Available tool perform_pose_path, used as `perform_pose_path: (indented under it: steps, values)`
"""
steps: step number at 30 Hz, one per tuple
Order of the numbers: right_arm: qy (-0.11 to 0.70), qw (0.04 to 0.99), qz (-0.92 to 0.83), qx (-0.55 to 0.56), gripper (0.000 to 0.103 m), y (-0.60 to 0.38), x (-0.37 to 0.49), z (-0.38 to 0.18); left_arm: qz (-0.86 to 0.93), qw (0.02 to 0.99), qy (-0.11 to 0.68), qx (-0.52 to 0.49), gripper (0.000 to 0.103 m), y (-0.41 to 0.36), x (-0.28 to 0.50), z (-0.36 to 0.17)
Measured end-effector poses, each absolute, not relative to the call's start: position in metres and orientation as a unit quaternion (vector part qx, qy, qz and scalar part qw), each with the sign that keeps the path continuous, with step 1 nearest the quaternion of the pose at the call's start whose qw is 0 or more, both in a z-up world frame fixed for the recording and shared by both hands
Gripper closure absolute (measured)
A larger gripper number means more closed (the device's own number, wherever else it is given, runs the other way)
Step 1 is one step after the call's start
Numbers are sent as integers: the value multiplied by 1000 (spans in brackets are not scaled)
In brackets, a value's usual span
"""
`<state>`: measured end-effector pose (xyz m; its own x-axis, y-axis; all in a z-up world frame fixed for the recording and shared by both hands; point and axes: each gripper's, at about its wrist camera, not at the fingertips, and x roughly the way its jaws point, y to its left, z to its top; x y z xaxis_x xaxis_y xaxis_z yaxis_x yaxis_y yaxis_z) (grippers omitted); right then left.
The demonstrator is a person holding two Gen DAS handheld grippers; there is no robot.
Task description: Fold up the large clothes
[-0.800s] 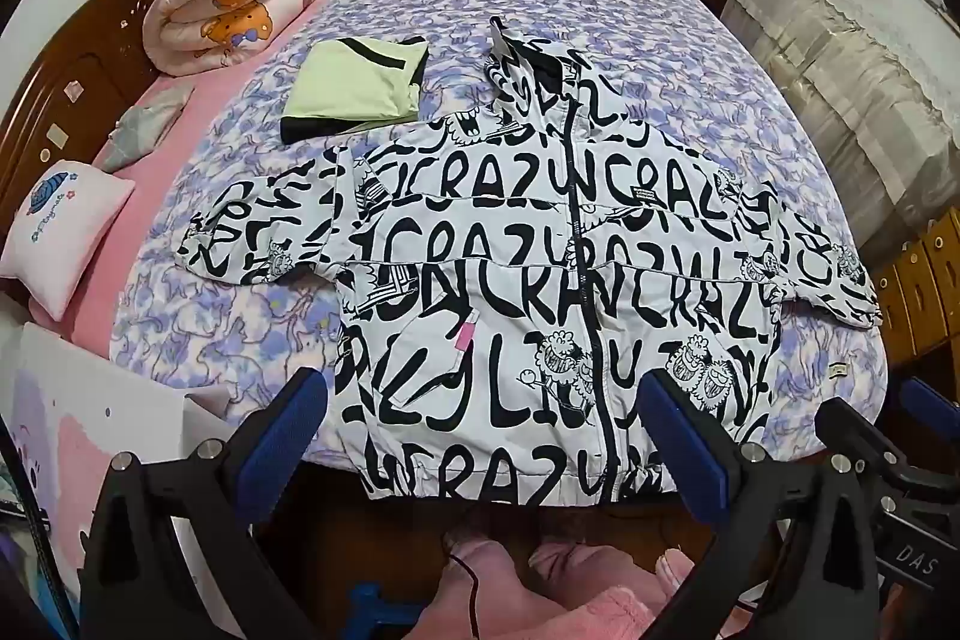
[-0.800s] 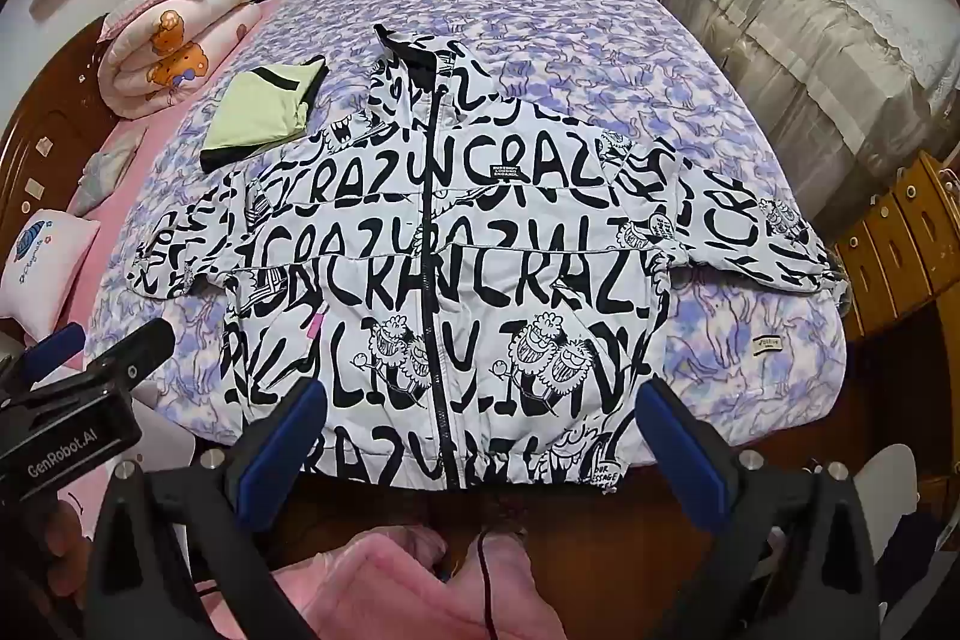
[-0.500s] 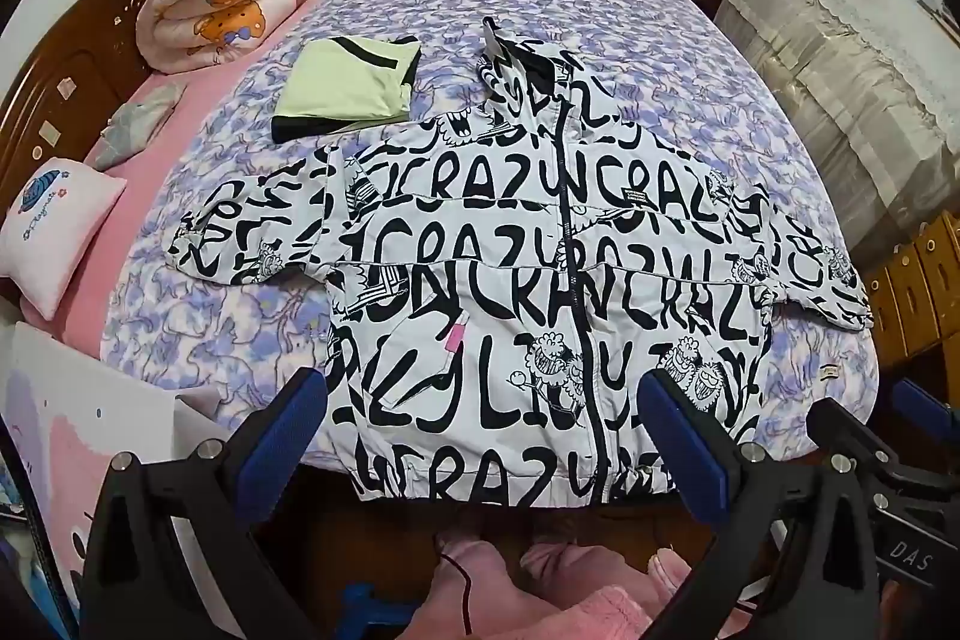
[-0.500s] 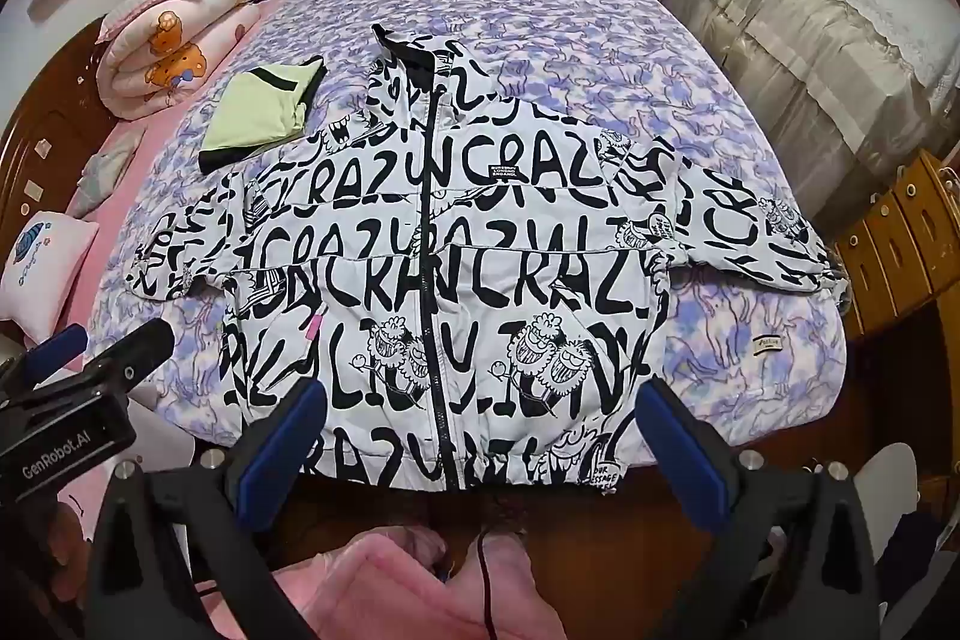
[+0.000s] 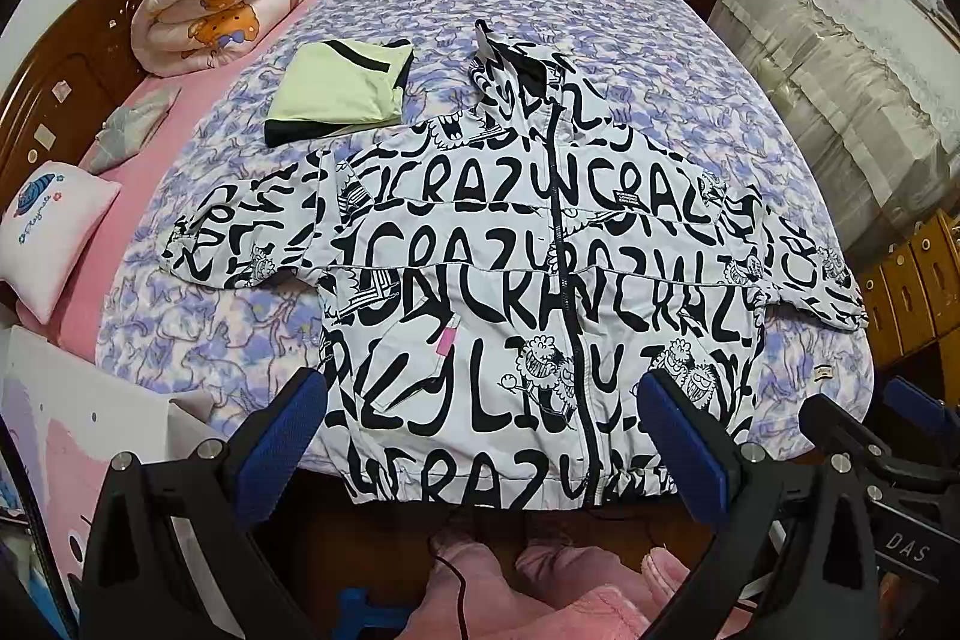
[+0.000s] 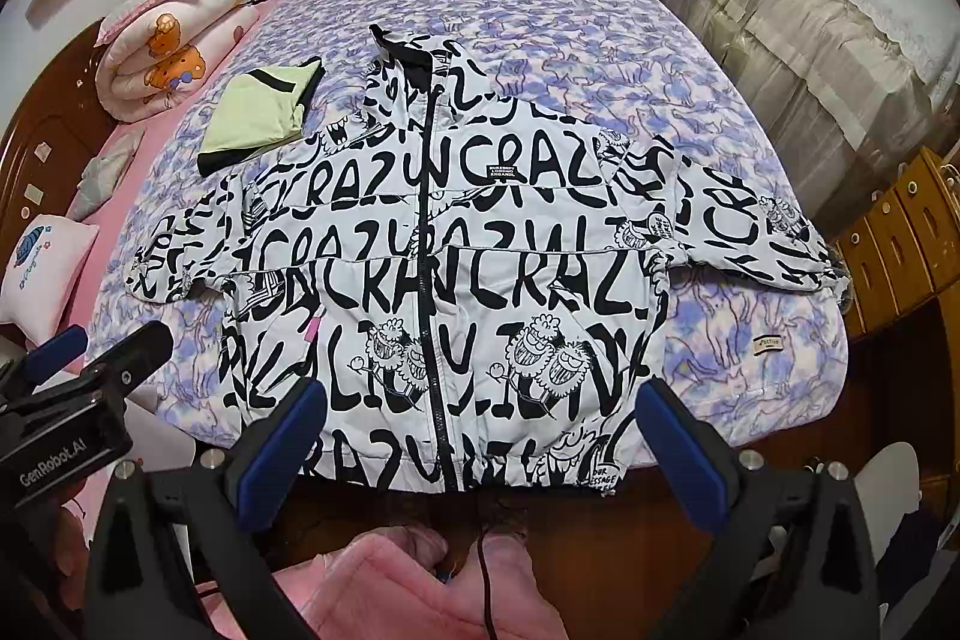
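both tongs hung spread over the foot of the bed.
my left tongs (image 5: 480,436) and right tongs (image 6: 480,436) gripped nothing; past them the jacket (image 5: 528,280) lay zipped and flat, sleeves out, on the bed (image 5: 540,4), a folded green garment (image 5: 339,91) just beyond its shoulder.

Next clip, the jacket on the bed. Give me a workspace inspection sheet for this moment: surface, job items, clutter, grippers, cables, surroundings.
Surface: bed with purple patterned cover; pink sheet along its left side.
Job's things: black-and-white lettered jacket lies flat, zipped, sleeves spread, hem at the near bed edge.
Clutter: folded green garment touching the jacket's left shoulder; rolled bear quilt; small pink pillow.
Grippers: left gripper open, above the hem, holding nothing; right gripper likewise open and empty.
Cables: thin black cable over the pink clothing below.
Surroundings: covered furniture on the right, wooden headboard on the left.
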<state>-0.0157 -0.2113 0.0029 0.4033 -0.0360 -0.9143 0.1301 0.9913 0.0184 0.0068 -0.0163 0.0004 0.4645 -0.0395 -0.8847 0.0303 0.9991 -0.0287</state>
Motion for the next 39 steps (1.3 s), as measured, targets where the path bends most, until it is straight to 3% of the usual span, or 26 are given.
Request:
perform_pose_path:
  steps: [24,39]
  values:
    - [542,839,-22,38,0,-248,-4,0,25,862,505,-32,1,-40,-10,9]
    - [552,821,-30,142,0,-311,13,-13,112,850,511,-64,1,-24,-36,11]
